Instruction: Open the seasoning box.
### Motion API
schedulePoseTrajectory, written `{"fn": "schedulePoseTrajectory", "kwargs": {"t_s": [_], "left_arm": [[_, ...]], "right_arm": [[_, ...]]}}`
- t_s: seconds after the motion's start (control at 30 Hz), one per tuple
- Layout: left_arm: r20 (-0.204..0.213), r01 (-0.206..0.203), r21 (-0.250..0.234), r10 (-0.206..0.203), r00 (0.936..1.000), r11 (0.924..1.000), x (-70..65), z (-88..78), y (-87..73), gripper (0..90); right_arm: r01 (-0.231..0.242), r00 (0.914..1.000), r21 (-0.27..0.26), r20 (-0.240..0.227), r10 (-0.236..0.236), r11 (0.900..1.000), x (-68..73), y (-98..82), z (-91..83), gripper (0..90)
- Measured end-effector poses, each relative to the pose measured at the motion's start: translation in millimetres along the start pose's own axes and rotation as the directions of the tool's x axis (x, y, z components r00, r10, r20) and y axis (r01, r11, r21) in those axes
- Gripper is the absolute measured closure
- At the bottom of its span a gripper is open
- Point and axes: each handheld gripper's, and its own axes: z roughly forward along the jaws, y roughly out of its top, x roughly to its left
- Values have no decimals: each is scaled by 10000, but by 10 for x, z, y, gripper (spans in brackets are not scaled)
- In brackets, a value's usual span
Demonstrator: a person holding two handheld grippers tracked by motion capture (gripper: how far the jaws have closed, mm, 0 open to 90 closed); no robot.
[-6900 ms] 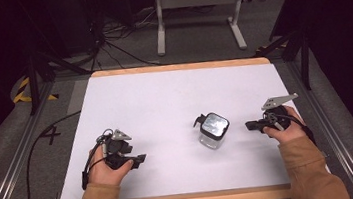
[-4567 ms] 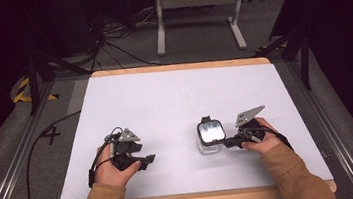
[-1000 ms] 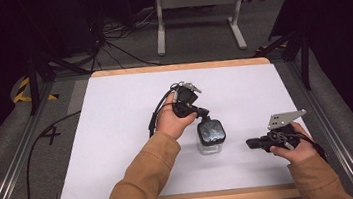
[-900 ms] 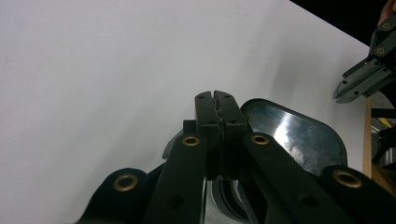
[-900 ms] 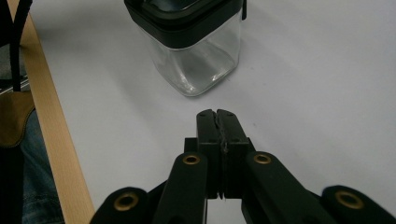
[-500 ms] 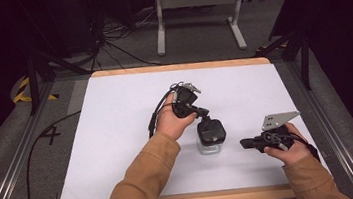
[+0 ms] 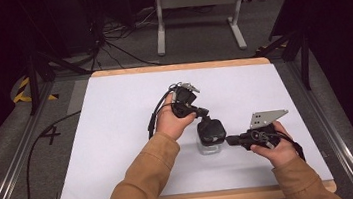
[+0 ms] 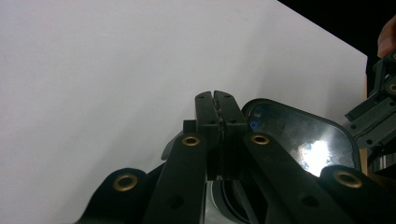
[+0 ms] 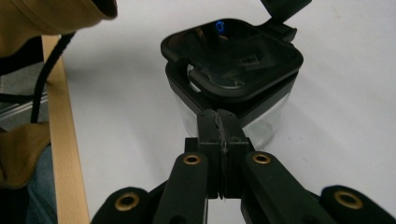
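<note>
clear plastic container with black lid point(image 7: 210, 137) being flanked, right of table centre | left hand-held gripper point(image 7: 202, 112) pressed together, being rested on lid's far edge | right hand-held gripper point(image 7: 229, 140) pressed together, being pointed at its right wall, just beside

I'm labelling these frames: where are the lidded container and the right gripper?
lidded container point(image 9: 233, 70), right gripper view, on its black lid.
right gripper point(image 7: 229, 140), high view, at its shut jaw tips.

only the lidded container point(image 7: 210, 137) interrupts the bare white table point(image 7: 118, 136)
</note>
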Motion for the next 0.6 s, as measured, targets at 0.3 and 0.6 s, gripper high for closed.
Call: {"fn": "schedulePoseTrajectory", "kwargs": {"t_s": [0.3,0.6], "left_arm": [[-620,-539,-570,504,9968,9969,-173,-259,-22,896],[-447,-648,-695,618,9971,9955,-388,-574,-170,899]], "right_arm": [[35,10000,-219,-59,-36,9998,-24,55,-15,900],[105,9999,-636,34,-103,9979,-50,147,-32,900]]}}
